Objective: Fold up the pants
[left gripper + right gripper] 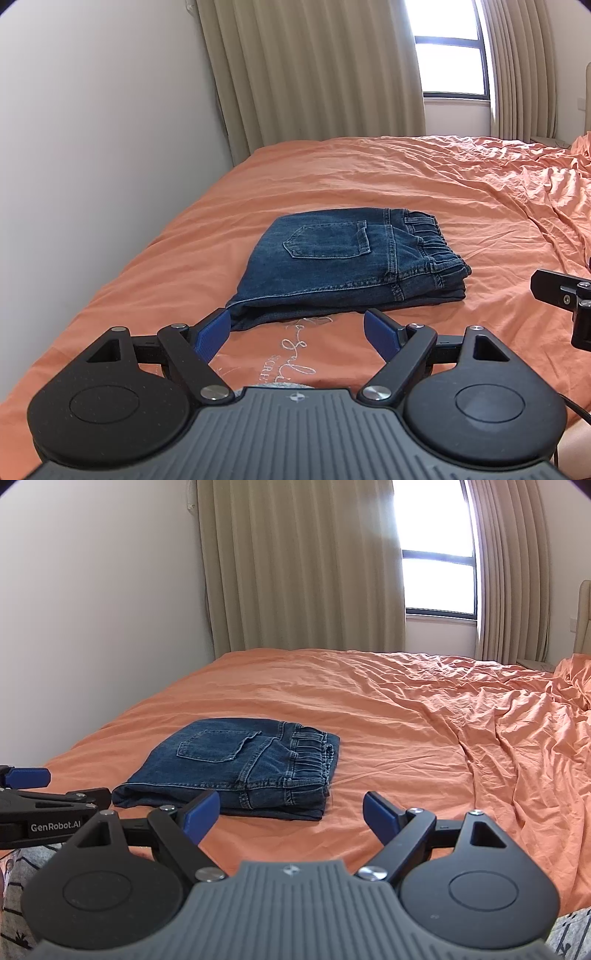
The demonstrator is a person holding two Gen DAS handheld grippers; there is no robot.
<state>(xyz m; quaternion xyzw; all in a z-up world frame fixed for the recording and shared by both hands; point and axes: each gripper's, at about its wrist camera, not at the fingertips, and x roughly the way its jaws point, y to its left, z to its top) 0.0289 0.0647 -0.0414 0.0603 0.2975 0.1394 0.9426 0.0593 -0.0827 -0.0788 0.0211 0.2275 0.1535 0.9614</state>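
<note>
1. While folded into a compact stack, the jeans lie on the orange bed.
2. Left gripper: fingers apart, empty, jeans just beyond at 12 o'clock.
3. Right gripper: fingers apart, empty, jeans at 11 o'clock.

Probably a home bedroom: orange-sheeted bed, curtained window.

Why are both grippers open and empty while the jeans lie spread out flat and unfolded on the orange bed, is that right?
Not quite: the jeans are already folded into a compact stack, back pocket on top, as the left wrist view shows. The rest holds: they lie on the orange bed, and the left gripper and right gripper are open and empty.
</note>
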